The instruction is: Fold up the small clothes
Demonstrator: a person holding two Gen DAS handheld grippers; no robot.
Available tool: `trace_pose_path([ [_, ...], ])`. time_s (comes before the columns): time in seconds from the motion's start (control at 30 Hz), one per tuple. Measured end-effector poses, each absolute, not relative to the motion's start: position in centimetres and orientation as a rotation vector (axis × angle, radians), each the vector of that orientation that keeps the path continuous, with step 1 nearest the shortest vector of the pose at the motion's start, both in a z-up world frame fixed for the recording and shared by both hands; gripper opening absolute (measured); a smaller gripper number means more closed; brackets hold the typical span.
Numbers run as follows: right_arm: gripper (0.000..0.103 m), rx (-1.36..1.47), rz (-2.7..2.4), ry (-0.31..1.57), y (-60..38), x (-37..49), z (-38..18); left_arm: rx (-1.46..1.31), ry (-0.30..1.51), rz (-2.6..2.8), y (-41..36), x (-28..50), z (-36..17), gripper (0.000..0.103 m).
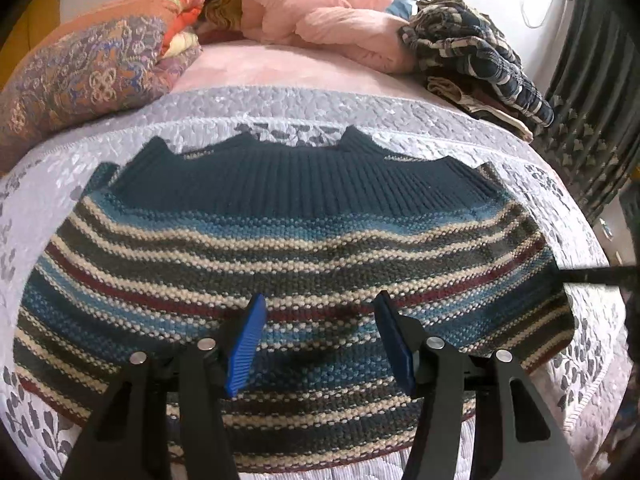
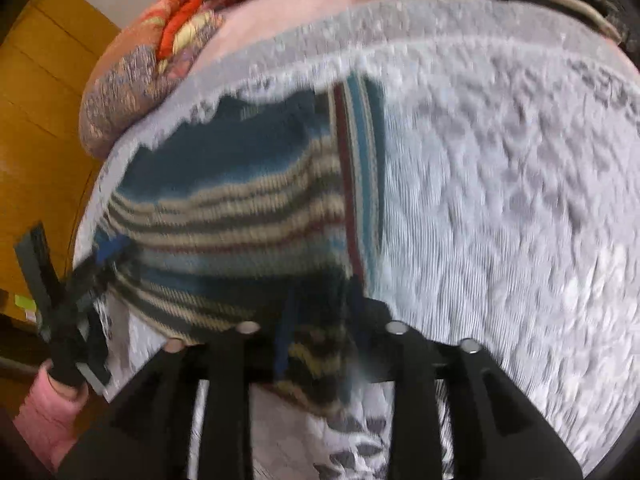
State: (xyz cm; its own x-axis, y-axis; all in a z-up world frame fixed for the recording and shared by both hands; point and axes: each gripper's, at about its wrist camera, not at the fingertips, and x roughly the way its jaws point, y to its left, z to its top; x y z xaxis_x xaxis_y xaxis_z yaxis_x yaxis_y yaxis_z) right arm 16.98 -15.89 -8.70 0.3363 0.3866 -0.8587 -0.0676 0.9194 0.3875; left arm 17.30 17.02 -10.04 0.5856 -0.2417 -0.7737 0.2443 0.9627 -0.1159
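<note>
We hold the left tool [image 1: 320,336] spread wide above the striped sweater [image 1: 296,248] lying on the bed [image 1: 280,108]. Our right tool [image 2: 320,344] grips its folded edge.

A home bedroom: quilted bedspread [image 1: 280,108], pink duvet [image 1: 320,12], patterned pillow [image 1: 80,68].

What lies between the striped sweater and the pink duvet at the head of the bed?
Only bare bedding, seen in the left wrist view: quilted coverlet, then pink sheet, between sweater and duvet.
</note>
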Motion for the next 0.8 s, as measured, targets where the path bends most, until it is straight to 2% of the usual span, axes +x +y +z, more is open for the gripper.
trace_pose_path([
  [0.2,0.052,0.338,0.289,1.13,-15.4,20.6,-8.0,0.026,0.865,-0.293,16.4,16.9,-9.4,0.057],
  [0.4,0.052,0.362,0.27,1.17,-15.0,22.8,-10.6,0.042,0.849,-0.293,15.8,17.0,-9.5,0.057],
  [0.43,0.049,0.357,0.266,1.182,-14.8,23.0,-11.0,0.045,0.848,-0.293,15.7,17.0,-9.6,0.057],
  [0.5,0.032,0.349,0.266,1.19,-14.4,23.1,-11.6,0.049,0.851,-0.295,15.5,17.0,-9.8,0.057],
  [0.6,0.019,0.344,0.278,1.18,-14.2,22.9,-11.6,0.06,0.855,-0.298,15.2,16.9,-10.1,0.057],
  [0.8,0.014,0.385,0.288,1.124,-14.7,22.3,-9.9,0.063,0.851,-0.305,14.8,16.8,-10.2,0.057],
])
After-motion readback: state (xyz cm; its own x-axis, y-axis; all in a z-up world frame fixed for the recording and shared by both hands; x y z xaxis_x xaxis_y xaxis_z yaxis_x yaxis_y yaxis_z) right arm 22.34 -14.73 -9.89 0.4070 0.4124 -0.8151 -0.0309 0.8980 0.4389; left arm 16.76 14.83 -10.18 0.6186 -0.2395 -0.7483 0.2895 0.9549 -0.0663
